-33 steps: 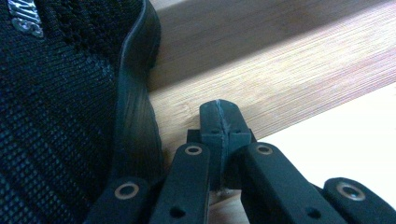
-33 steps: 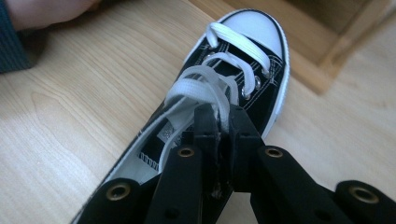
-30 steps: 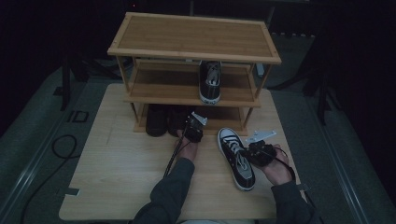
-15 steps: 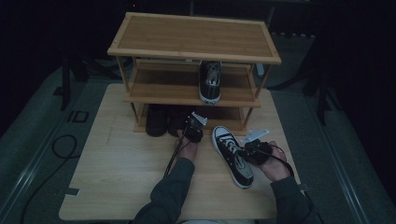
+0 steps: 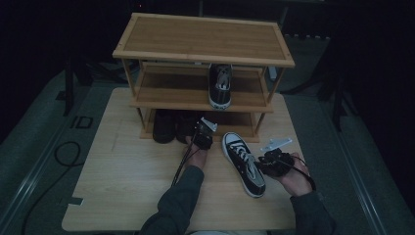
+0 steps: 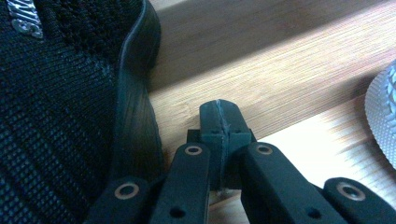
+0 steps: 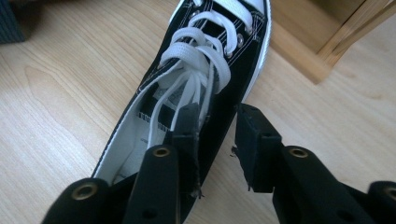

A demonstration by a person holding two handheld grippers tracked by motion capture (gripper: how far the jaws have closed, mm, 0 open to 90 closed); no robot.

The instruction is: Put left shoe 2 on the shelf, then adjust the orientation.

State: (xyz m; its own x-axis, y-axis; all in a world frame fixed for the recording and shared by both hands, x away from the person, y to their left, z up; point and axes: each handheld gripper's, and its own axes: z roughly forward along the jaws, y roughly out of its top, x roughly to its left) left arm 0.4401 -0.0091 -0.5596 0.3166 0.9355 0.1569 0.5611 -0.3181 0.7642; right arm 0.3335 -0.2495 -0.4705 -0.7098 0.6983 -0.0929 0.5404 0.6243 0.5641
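R tongs [image 7: 217, 123] have just been opening; jaws straddle the collar wall of the black canvas sneaker [image 5: 243, 162] on the desk [image 5: 122, 196] nr the shoe rack [image 5: 203, 58], pads apparently off it. L tongs [image 6: 219, 122] shut, empty, beside a black mesh shoe [image 6: 60, 93]. Risk: sneaker tips over or a lace snags if R pulls away askew. Mesh shoe's lettering is cropped, unreadable.

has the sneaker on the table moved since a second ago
Yes. The sneaker has slid left and slightly toward the rack. The right gripper has just been opening, jaws astride its collar.
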